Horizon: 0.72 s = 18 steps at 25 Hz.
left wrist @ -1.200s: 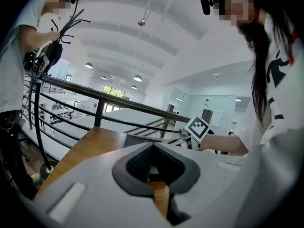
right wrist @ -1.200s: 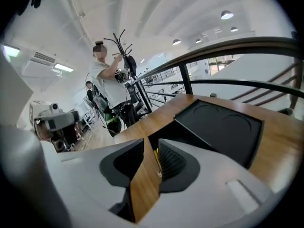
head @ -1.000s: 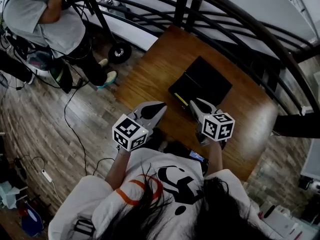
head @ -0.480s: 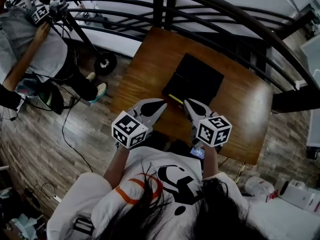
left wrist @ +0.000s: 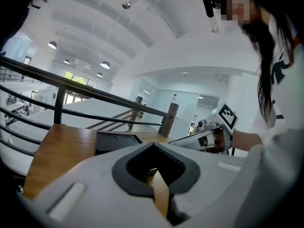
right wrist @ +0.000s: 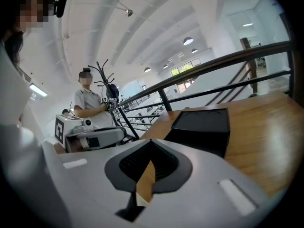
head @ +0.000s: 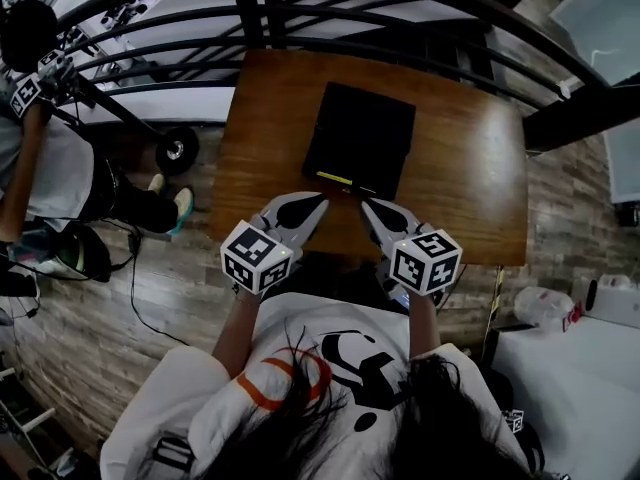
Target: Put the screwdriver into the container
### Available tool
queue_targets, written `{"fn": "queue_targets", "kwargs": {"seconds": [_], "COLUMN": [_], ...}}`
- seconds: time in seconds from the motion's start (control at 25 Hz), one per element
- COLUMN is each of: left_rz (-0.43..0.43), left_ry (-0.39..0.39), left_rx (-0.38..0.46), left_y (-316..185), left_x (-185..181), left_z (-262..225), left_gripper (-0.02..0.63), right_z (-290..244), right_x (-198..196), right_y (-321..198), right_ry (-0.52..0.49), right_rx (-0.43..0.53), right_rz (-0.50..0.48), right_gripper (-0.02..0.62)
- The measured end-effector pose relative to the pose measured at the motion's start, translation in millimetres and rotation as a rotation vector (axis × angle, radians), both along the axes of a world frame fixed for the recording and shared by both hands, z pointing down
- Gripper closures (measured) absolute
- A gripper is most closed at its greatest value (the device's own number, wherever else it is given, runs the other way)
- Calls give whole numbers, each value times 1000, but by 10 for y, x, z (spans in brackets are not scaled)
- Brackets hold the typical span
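Left gripper (head: 306, 208): jaws pressed together, tips meeting, nothing pinched. The left gripper view (left wrist: 152, 145) shows only a sliver of wood through the slit behind the tips. Right gripper (head: 379, 215): same state in its own view (right wrist: 151, 142), jaws together and empty. I hold both low over the near edge of the wooden table (head: 470, 173), tips angled toward each other and toward the container (head: 360, 128).

Screwdriver (head: 334, 178): a thin yellow bar at the near edge of the black container, just ahead of and between my two tips. Its long axis runs left to right across the head view, along that edge, with the right end a touch nearer to me. I cannot tell which end is the tip. I cannot tell either whether it rests on the rim, just inside it or on the table against the wall. Neither gripper view lets me make it out.

The container shows as a dark box on the table in the left gripper view (left wrist: 113, 141) and the right gripper view (right wrist: 202, 125).

Left cube (head: 256, 258) and right cube (head: 425, 261) carry black-and-white square markers, no words. The print on my shirt (head: 350, 363) is partly covered by hair and unreadable.

Beyond the table is a dark railing (head: 300, 13). At far left stands another person (head: 45, 173), cut off by the frame.
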<state>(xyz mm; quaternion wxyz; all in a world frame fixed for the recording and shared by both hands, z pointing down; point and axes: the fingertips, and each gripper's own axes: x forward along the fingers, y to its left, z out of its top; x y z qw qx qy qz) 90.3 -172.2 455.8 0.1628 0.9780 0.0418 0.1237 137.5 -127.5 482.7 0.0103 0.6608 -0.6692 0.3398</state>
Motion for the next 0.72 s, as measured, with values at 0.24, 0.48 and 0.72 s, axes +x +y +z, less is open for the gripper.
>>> {"fn": "queue_targets", "kwargs": {"seconds": [0.24, 0.48, 0.72], "left_rz": [28, -14, -19], "left_ry": [19, 32, 25], "left_rx": [-6, -5, -10], "left_y": [199, 216, 592], "left_x": [150, -19, -152], "left_z": [-45, -98, -106], "left_gripper": [605, 605, 605], "right_z": [-51, -158, -215], "right_x": [156, -16, -184], "right_y": [215, 266, 606], "right_ry": [-14, -18, -18], "right_rx": [2, 14, 21], "right_rz": [43, 20, 2], "right_gripper": [591, 591, 591]}}
